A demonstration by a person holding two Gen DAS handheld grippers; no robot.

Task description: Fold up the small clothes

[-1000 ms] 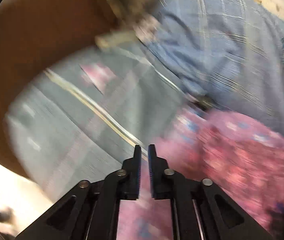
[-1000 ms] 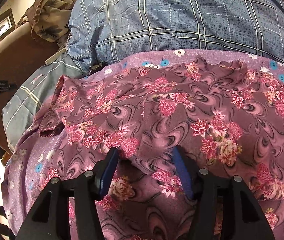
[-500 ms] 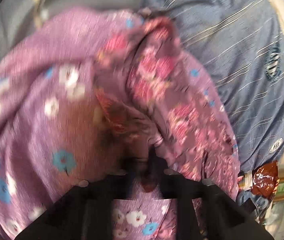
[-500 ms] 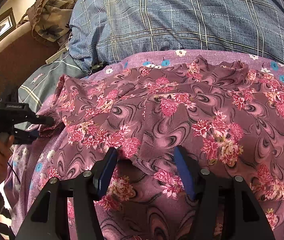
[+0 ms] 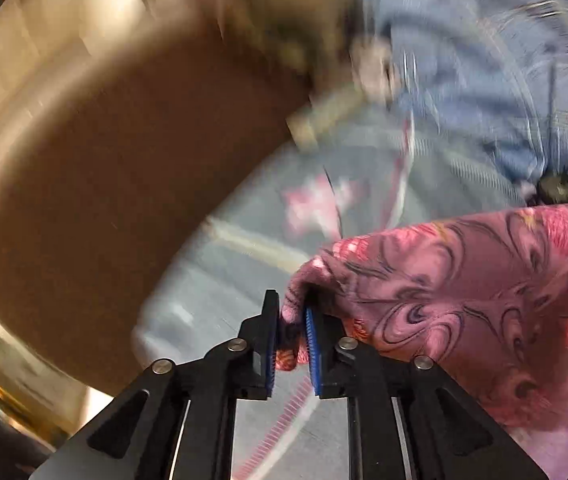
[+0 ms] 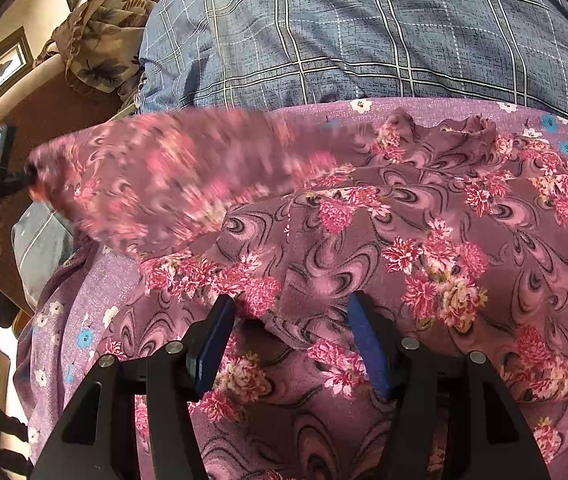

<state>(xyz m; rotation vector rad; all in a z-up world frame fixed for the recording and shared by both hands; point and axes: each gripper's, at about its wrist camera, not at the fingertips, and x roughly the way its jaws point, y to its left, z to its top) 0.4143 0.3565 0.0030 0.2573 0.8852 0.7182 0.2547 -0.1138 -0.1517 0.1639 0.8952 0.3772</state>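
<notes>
The left tongs (image 5: 288, 330) were clamped on a bunched corner of the floral garment (image 6: 423, 240), the fabric pinched between the blue pads (image 5: 311, 340). Their jaws had just closed fully and then eased slightly apart, with the cloth between them throughout. Half a second earlier these tongs were pressed down into the fabric; now the corner was lifted, and the cloth trailed away to their right, above the grey sheet (image 5: 212, 304). In the right-wrist view, the raised flap stretched as a blurred band from the left tongs (image 6: 30, 178) at far left across the upper part of the garment, so it was probably still in motion. The right tongs (image 6: 289, 312) had not moved: they stood open, straddling a fold edge of the garment without visibly pressing it, and likely acted as an anchor. The rest of the garment lay ahead of the right tongs on a purple cloth (image 6: 84, 320), with a blue plaid cover (image 6: 363, 40) beyond. The lifted corner indicated that a fold was under way, with the flap ready to be carried across the body of the garment.
</notes>
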